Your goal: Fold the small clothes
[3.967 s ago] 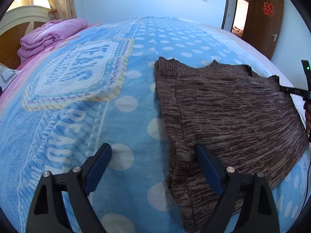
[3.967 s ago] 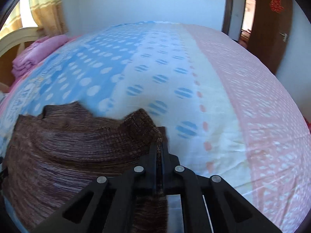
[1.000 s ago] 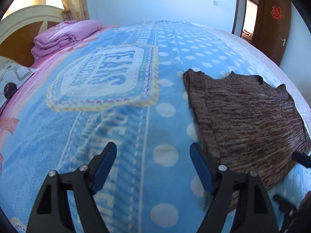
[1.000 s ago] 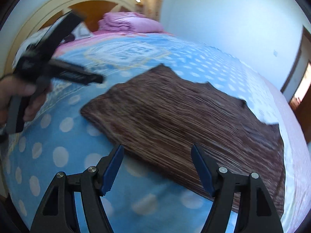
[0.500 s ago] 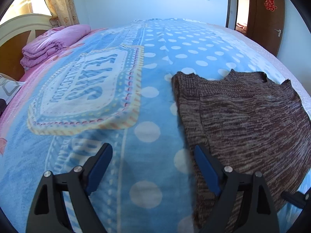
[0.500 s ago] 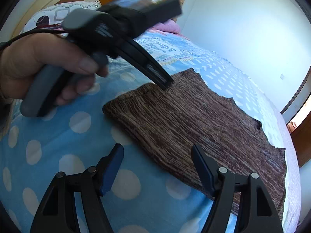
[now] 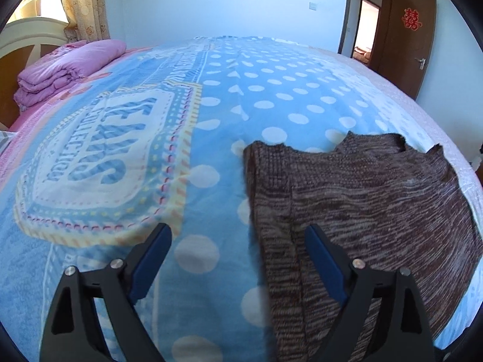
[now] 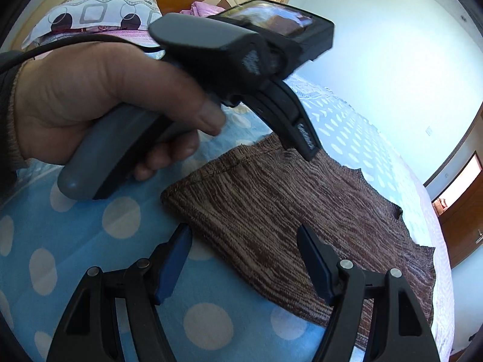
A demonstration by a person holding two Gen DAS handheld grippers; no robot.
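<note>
A brown knit sweater (image 7: 362,205) lies flat on the blue dotted blanket (image 7: 265,96), neckline away from the left wrist camera. My left gripper (image 7: 238,250) hovers over the sweater's left edge. Its jaws are opening, with the edge below the gap and nothing pressed by the pads. In the right wrist view a hand (image 8: 90,99) holds that gripper, and one of its fingers (image 8: 302,132) points down at the sweater (image 8: 271,205). My right gripper (image 8: 244,256) stands open just above the hem near the sweater's corner, gripping nothing.
A folded pink quilt (image 7: 66,69) lies by the wooden headboard (image 7: 18,60). A patterned pillow (image 8: 99,12) rests at the head of the bed. A brown door (image 7: 404,36) stands open at the far right. The blanket spreads wide to the left of the sweater.
The left gripper slid toward the sweater until its right finger came over the edge, and its jaws spread wider. The right gripper closed in on the hem corner, beside the left hand.
</note>
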